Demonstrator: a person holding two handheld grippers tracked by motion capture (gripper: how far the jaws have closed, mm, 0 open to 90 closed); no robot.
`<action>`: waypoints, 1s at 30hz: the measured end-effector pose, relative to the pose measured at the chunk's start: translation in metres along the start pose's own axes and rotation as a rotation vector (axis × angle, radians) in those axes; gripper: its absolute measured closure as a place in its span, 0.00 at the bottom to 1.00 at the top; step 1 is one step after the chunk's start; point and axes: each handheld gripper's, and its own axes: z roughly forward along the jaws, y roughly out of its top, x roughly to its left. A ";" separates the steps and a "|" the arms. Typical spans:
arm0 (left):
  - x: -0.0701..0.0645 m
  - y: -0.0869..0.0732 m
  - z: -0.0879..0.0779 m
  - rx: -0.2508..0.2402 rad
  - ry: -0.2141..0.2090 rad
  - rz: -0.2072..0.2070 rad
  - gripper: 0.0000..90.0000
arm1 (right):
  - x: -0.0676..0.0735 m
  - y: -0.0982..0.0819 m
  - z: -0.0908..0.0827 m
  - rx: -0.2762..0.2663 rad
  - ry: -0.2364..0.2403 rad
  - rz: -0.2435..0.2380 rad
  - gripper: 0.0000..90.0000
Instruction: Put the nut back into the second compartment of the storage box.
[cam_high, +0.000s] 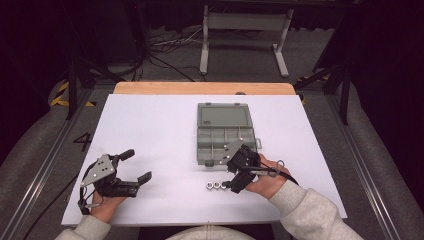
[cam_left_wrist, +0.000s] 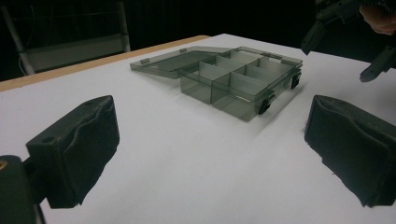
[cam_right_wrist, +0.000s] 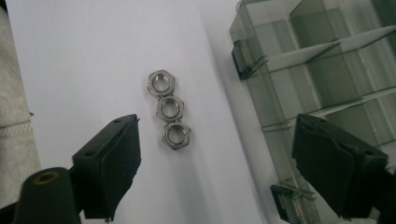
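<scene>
Three small silver hexagonal metal nuts (cam_right_wrist: 169, 108) lie in a short touching row on a white tabletop (cam_high: 150, 130), just in front of a translucent grey plastic compartment box (cam_high: 226, 142). The box sits near the middle of the table with its hinged lid (cam_high: 223, 116) folded flat open toward the far side. Thin dividers split the tray into several compartments, and small dark latches sit on its front wall.

In the high view, the right gripper (cam_high: 235, 182) is held in a person's right hand (cam_high: 267, 180), in a light grey sleeve, with its tip just beside the row of nuts and close to the box's front right corner. In the right gripper view its two black jaws stand wide apart and grip nothing; the nuts lie just ahead of the gap between them, nearer the left jaw, and the box edge sits by the right jaw.

The left gripper (cam_high: 136, 167) rests low near the table's front left corner, well apart from the box, jaws spread wide and empty. Bare white surface lies between the two grippers and to the left of the box.
</scene>
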 end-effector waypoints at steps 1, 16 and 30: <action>0.000 0.000 0.000 0.000 0.000 0.000 0.04 | 0.001 0.000 0.003 0.020 0.008 0.005 0.22; 0.000 0.000 0.000 0.001 0.001 0.002 0.04 | 0.010 -0.003 0.043 0.174 0.077 -0.027 0.54; -0.001 0.000 0.000 0.008 0.002 0.005 0.05 | 0.010 0.001 0.052 0.218 0.092 -0.020 0.78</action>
